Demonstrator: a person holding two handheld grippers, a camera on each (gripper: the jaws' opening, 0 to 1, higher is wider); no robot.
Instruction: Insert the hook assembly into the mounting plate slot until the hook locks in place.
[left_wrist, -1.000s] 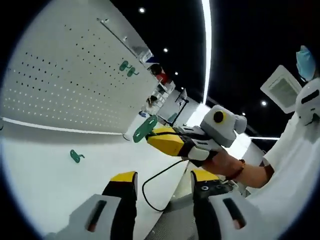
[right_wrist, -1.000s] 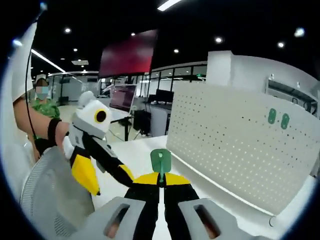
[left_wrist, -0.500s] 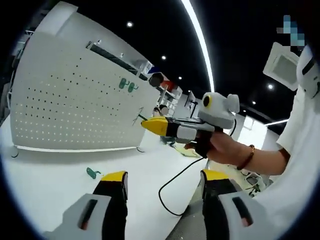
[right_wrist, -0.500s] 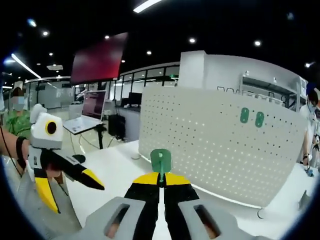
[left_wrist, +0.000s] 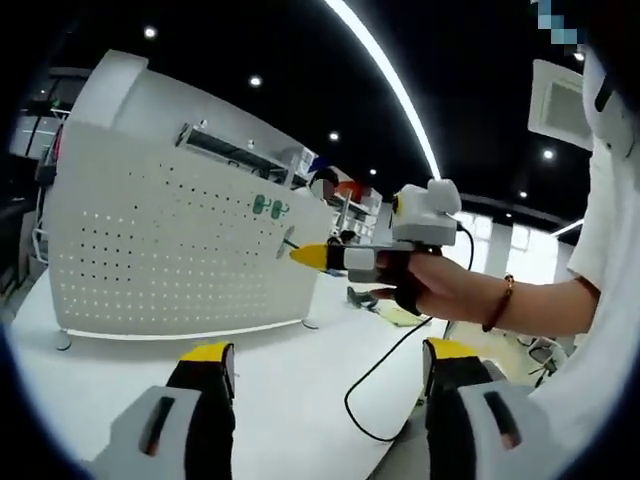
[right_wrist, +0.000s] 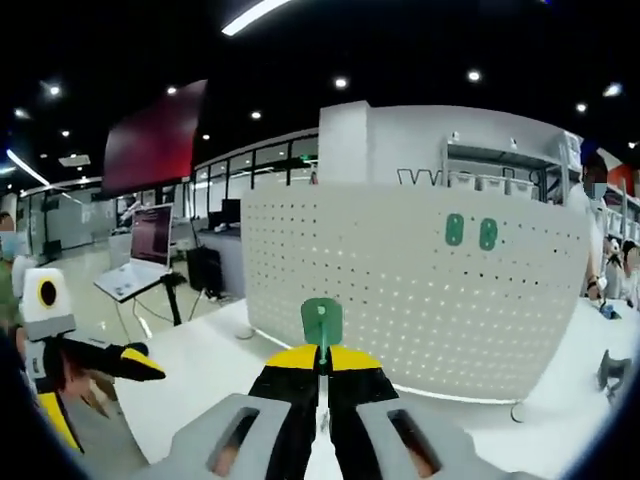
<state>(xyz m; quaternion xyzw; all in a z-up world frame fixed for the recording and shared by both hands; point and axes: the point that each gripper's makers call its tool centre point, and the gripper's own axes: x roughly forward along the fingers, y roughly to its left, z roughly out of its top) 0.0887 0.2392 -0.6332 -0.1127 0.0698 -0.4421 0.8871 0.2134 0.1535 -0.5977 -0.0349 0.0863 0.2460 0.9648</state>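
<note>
Item: green hook (right_wrist: 322, 322), pinched by its lower stem between the pressed-together fingers of your right gripper (right_wrist: 322, 372); flat plate end up and facing the panel, so its back can meet the holes square-on

Item: white pegboard (right_wrist: 420, 290), the mounting plate, upright on the white desk (right_wrist: 200, 375); well apart from the hook, nothing touching yet

Item: two green hooks (right_wrist: 470, 231) already hung side by side high on the pegboard, a likely guide for row and spacing

Item: your right gripper (left_wrist: 312, 256), seen in the left gripper view level and pointed at the board, hook tip (left_wrist: 287, 241) leading

Item: your left gripper (left_wrist: 325, 375), fingers spread wide and holding nothing; held low and back, probably to keep board and hook in sight

Item: your left gripper (right_wrist: 140, 365) again at the left of the right gripper view, clear of the approach line

Status, by judgement: approach stage; insertion and locking not yet done
</note>
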